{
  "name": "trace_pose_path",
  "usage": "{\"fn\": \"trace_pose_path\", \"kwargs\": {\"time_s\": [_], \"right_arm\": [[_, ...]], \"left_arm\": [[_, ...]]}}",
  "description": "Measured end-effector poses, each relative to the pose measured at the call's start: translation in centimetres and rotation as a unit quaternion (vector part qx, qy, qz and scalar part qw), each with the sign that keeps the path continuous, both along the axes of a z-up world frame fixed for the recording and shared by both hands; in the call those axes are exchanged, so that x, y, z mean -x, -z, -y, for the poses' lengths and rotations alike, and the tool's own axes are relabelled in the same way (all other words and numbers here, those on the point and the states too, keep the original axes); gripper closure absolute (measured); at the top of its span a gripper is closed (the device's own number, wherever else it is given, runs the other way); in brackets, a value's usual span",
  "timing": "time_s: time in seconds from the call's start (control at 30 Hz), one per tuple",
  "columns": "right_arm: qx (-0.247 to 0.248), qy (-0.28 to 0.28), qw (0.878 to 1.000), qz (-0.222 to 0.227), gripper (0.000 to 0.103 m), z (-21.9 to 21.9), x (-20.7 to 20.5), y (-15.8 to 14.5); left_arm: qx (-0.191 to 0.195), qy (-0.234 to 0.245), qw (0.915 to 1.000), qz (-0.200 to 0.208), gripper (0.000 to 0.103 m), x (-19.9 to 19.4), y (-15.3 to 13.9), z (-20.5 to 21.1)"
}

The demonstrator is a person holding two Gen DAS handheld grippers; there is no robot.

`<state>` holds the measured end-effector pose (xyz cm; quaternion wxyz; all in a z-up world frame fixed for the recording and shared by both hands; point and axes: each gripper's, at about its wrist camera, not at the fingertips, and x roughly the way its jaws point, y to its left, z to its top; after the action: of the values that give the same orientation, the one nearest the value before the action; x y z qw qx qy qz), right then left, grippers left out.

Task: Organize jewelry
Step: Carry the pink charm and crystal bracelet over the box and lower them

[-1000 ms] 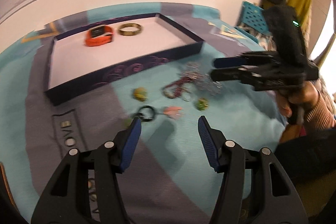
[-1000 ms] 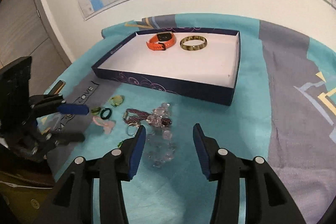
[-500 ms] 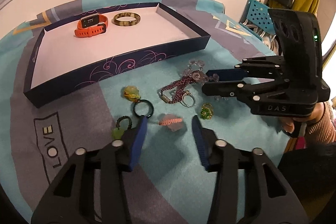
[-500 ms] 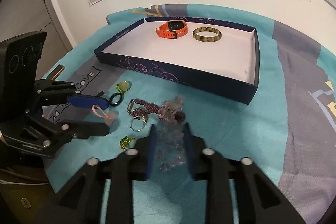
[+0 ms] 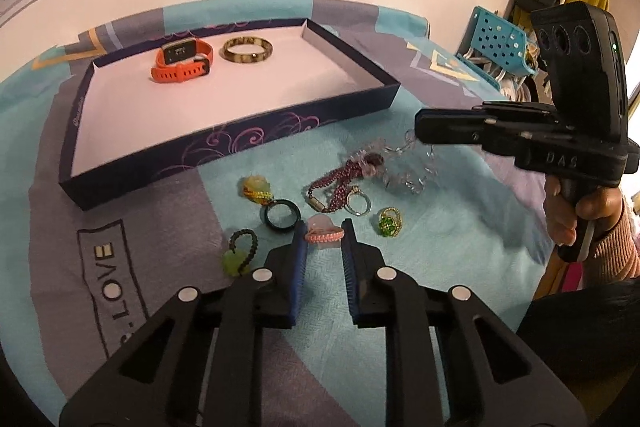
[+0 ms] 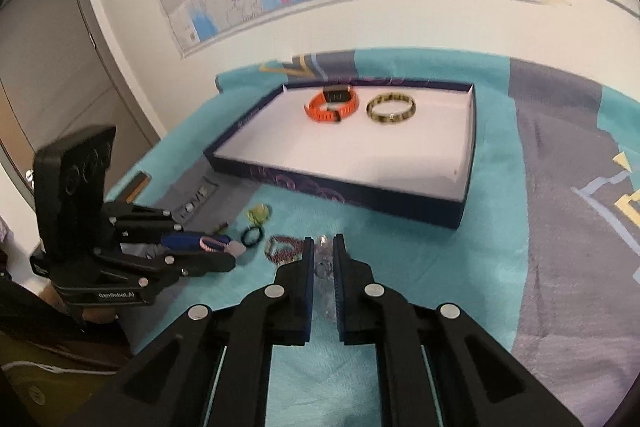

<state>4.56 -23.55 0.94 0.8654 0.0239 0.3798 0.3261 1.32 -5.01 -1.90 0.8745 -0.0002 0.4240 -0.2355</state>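
Left gripper (image 5: 324,241): jaws have just been closing; now clamped on the pink braided pendant (image 5: 325,233), lying at 6 o'clock of the scatter.
Pink pendant axis: runs 9-to-3 across the jaws in the left wrist view.
Right gripper (image 6: 321,253): jaws have just been closing; clenched on the clear bead strand (image 5: 404,171), which dangles below it.
Meaning: two pieces look secured for the tray (image 5: 224,143).
Tray: toward 12 o'clock, holding orange watch (image 5: 182,63) and bangle (image 5: 247,49).
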Motion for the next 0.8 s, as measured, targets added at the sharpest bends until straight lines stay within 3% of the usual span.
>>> {"fn": "trace_pose_path", "kwargs": {"time_s": [0.37,0.8], "right_arm": [[-0.024,0.009,0.999,0.045,0.095,0.8,-0.2,-4.3],[-0.024,0.02,0.996,0.079,0.095,0.2,-2.8,-7.0]], "left_arm": [[0.014,-0.012,0.9994,0.031,0.085,0.6,-2.8,-1.4],[0.02,-0.04,0.9981,0.043,0.085,-2.3,-4.5,-3.4]]}}
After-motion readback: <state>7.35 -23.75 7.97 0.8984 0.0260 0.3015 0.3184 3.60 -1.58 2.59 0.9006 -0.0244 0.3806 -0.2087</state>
